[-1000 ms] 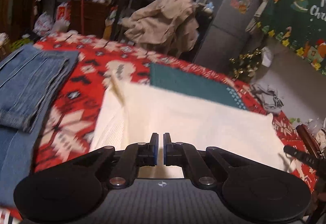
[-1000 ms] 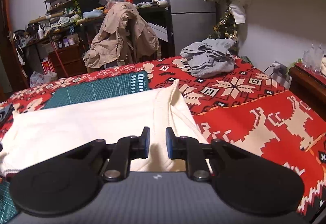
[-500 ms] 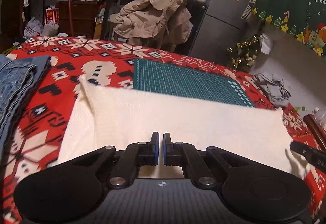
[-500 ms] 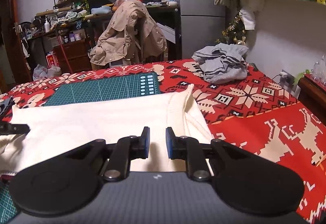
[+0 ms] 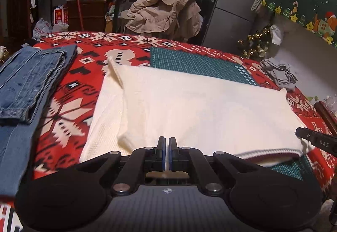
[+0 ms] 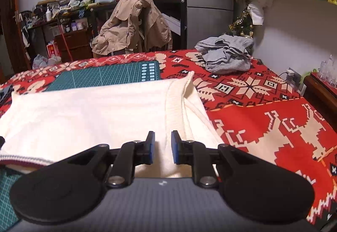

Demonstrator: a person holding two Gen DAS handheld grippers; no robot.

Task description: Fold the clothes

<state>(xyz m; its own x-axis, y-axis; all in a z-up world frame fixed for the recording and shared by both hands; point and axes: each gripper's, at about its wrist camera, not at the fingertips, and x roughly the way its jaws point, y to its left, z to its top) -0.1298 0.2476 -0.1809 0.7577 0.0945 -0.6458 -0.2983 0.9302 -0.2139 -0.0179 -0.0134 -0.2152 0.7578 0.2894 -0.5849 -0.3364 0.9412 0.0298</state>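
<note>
A cream knit sweater [image 5: 200, 109] lies spread across the red patterned tablecloth [image 5: 69, 105], partly over a green cutting mat [image 5: 195, 61]. One sleeve is folded in along each side. My left gripper [image 5: 166, 152] is shut on the sweater's near edge, with cream fabric showing in the thin slit between the pads. Beside it the striped hem [image 5: 267, 152] hangs raised off the mat. My right gripper [image 6: 162, 147] is shut on a thicker fold of the sweater [image 6: 94, 114] near its folded-in sleeve [image 6: 183, 105]. Its finger [image 5: 316, 141] also shows at the right edge of the left wrist view.
Folded blue jeans [image 5: 31, 80] lie at the table's left. A crumpled grey garment [image 6: 227, 55] sits at the far right corner. A beige jacket [image 5: 166, 8] hangs over a chair behind the table. Dark wooden furniture [image 6: 320, 93] stands close to the right edge.
The left gripper swung right, then back left, so the jeans left and re-entered its view; the sweater's edge stayed in its jaws. The right gripper rolled slightly and hardly moved.
</note>
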